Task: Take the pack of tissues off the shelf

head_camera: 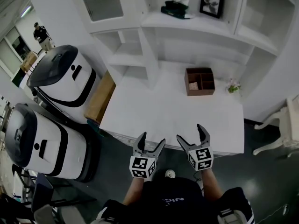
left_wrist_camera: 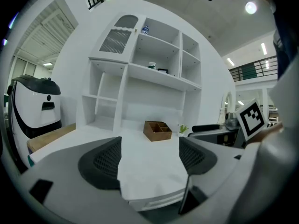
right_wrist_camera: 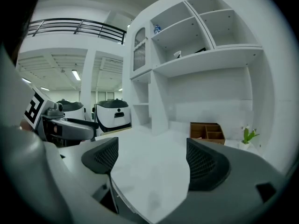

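The pack of tissues [head_camera: 176,9] is dark green with a white tissue sticking out. It lies on the upper shelf of the white shelf unit [head_camera: 154,41], left of a framed picture [head_camera: 211,3]. In the gripper views the pack of tissues [left_wrist_camera: 152,66] [right_wrist_camera: 177,54] shows small and far off. My left gripper [head_camera: 152,138] [left_wrist_camera: 149,157] and right gripper [head_camera: 190,132] [right_wrist_camera: 152,160] hover side by side over the near edge of the white table [head_camera: 154,111]. Both are open and hold nothing.
A brown wooden organizer box [head_camera: 200,81] and a small plant [head_camera: 232,87] stand at the back of the table. Two large white-and-black machines [head_camera: 60,73] [head_camera: 32,139] and a cardboard box [head_camera: 99,97] stand to the left. A white chair [head_camera: 285,129] is at the right.
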A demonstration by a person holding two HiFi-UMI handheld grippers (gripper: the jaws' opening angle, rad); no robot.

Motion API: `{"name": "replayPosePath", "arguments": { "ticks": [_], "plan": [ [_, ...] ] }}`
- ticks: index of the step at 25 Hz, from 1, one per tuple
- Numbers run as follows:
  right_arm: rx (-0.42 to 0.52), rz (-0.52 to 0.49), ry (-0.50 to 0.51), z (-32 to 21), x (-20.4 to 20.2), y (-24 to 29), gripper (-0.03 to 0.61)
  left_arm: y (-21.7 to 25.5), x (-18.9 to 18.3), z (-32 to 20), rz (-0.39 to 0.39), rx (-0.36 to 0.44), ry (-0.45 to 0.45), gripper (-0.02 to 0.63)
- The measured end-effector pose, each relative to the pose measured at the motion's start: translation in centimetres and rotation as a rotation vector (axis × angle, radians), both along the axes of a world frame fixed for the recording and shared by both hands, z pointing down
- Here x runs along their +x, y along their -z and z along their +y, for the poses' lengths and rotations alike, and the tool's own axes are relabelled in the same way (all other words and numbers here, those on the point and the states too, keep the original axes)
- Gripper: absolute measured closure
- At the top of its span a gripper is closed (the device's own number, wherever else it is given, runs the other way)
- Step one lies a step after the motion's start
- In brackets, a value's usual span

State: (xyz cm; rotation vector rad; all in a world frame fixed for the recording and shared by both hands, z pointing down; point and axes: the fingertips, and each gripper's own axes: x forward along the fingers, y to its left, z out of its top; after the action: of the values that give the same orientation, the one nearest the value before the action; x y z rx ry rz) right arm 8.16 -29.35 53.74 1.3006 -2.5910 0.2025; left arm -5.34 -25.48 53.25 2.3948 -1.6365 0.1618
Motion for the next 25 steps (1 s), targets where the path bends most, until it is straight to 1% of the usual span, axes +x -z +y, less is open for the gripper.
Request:
{"name": "replayPosePath", "arguments": {
  "ticks": [4,7,10,13,16,19,22,25],
  "plan": [
    [0.005,-0.015,-0.003,-1.6,0.9,0.5,0.137,0.2,1.8,-1.9,0.006,0.001,-0.021,0.238],
    [0.007,-0.018,-0.008,-2.3,1.3,0.7,0.137,0.2,2.4,-2.9,0.009,-0.001,-0.028,0.238],
    [0.012,-0.035,-0.011,-2.9,1.5,1.2,0.138,0.4,2.3,-3.7,0.011,-0.001,-0.029,0.238],
    [0.019,-0.063,-0.012,-3.2,1.2,1.8,0.153,0.8,1.9,-4.4,0.009,0.002,-0.032,0.238],
    [0.024,-0.056,-0.019,-3.7,0.9,2.2,0.152,0.9,1.7,-5.3,0.011,-0.002,-0.044,0.238],
    [0.034,-0.082,-0.038,-4.6,0.7,3.3,0.153,0.9,1.4,-6.4,-0.011,-0.019,-0.056,0.238],
    [0.078,-0.121,-0.056,-5.9,0.1,5.4,0.172,1.2,0.5,-7.6,-0.042,-0.024,-0.067,0.238],
    [0.147,-0.131,-0.075,-7.2,-0.3,8.3,0.181,2.2,0.0,-8.8,-0.020,-0.014,-0.088,0.238]
  ]
}}
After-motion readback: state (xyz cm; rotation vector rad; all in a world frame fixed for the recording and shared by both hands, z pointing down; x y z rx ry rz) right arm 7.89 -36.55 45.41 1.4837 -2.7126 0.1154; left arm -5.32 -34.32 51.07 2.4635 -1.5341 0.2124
